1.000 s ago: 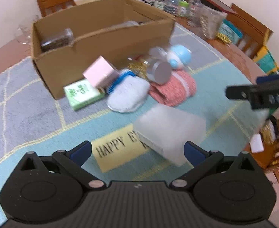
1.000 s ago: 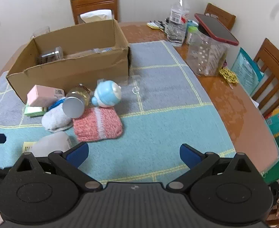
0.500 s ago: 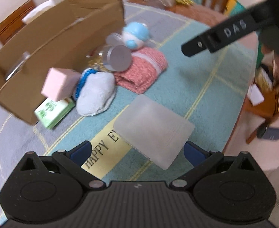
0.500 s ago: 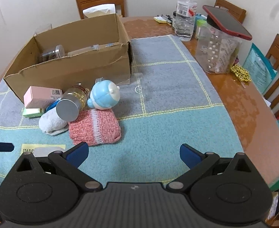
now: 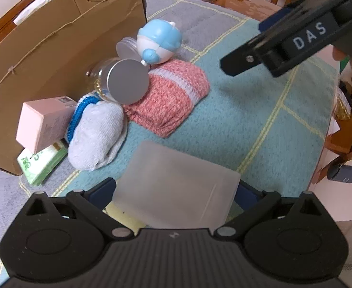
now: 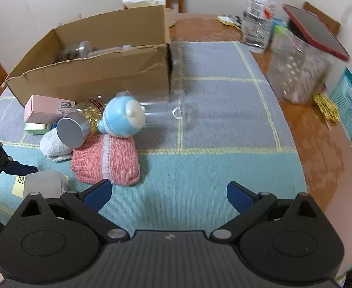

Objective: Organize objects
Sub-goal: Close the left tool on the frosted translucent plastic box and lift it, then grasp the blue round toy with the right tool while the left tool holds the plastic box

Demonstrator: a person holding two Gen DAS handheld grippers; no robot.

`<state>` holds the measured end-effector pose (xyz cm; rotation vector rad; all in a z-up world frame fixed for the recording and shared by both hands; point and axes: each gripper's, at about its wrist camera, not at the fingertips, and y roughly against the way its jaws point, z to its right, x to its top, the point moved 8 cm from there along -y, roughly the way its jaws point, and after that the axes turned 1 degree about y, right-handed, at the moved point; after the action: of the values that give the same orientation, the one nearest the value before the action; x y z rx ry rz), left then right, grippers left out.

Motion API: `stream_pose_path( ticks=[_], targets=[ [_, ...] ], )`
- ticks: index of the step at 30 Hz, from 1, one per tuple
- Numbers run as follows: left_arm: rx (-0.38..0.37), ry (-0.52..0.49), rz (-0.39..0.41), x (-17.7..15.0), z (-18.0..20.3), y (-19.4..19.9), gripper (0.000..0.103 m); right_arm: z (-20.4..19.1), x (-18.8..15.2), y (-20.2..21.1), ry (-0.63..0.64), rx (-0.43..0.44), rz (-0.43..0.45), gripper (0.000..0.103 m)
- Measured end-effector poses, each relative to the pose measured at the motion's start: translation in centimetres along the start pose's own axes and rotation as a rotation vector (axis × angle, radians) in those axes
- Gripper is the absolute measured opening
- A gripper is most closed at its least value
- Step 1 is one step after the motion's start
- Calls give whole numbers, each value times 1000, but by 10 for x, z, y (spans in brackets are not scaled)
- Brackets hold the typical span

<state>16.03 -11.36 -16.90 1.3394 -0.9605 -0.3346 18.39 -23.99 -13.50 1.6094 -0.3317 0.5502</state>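
Note:
A frosted white plastic box (image 5: 176, 187) lies between the open jaws of my left gripper (image 5: 174, 192); whether the pads touch it I cannot tell. It also shows in the right wrist view (image 6: 45, 183). Beyond it lie a red knitted cloth (image 5: 168, 98), a white sock (image 5: 96, 136), a jar with a silver lid (image 5: 125, 84), a blue and white toy (image 5: 160, 40), a pink box (image 5: 44, 122) and a green packet (image 5: 42, 163), all beside an open cardboard box (image 6: 99, 55). My right gripper (image 6: 168, 194) is open and empty above the mat, near the red cloth (image 6: 106, 160).
A blue and grey checked mat (image 6: 224, 110) covers the table. At the right stand a water bottle (image 6: 257, 16), a clear container with a red lid (image 6: 303, 67) and a gold ornament (image 6: 326, 105). Chairs ring the table. The cardboard box holds small containers (image 6: 80, 49).
My left gripper has moved in over the frosted box, which now lies between its jaws. My right gripper has shifted forward and left toward the pile.

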Motion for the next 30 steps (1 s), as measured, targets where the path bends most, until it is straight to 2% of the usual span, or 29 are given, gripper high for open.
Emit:
stream_pose_path(
  ticks=[5, 11, 17, 21, 24, 30],
  targets=[
    [-15, 52, -2, 2, -1, -1, 96, -8, 14, -7, 73, 29, 5, 103],
    [32, 144, -9, -4, -8, 1, 96, -21, 26, -10, 140, 55, 23, 103],
    [101, 343, -40, -26, -34, 9, 96, -31, 34, -18, 171, 71, 19, 103],
    [85, 472, -61, -40, -47, 14, 96, -38, 38, -22, 189, 81, 17, 103],
    [71, 473, -52, -41, -47, 17, 97, -43, 40, -25, 207, 88, 15, 103],
    [69, 364, -41, -33, -39, 21, 97, -51, 46, -30, 256, 88, 19, 103]
  ],
)
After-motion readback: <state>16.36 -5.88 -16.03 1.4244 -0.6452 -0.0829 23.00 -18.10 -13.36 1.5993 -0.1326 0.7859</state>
